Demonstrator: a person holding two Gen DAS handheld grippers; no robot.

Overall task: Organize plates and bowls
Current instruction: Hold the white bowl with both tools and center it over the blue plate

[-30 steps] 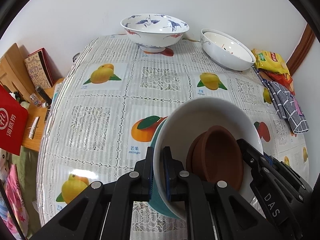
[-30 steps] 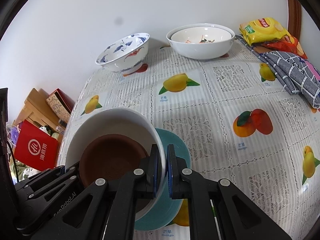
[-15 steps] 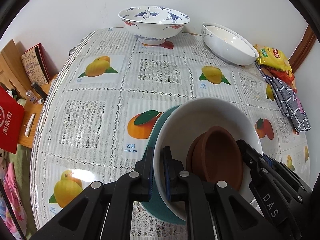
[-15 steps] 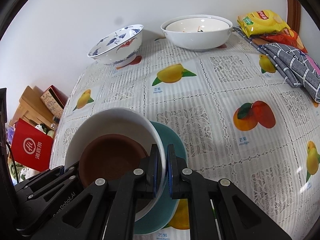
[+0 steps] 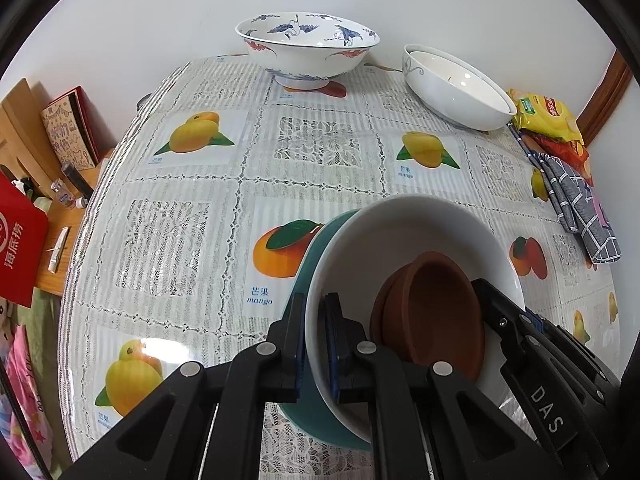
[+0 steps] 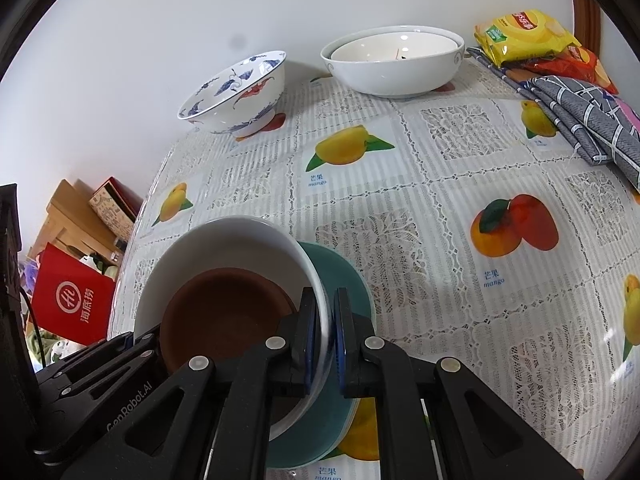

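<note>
The stack consists of a brown bowl (image 5: 430, 312) nested in a white bowl (image 5: 404, 232), with a teal plate (image 5: 316, 240) underneath. It is held over the near part of the table (image 5: 312, 152). The left gripper (image 5: 313, 344) clamps the stack's rim from one side; the right gripper (image 6: 325, 340) clamps the opposite rim.

Step in hand, as judged: carrying the stack toward the crane bowl (image 5: 306, 46) and the nested white bowls (image 5: 456, 88) at the far edge. The next move calls for level, matched travel of both hands.

Legible text: "mango" on the tablecloth; "DAS" and "GenRobot.AI" on the grippers.
</note>
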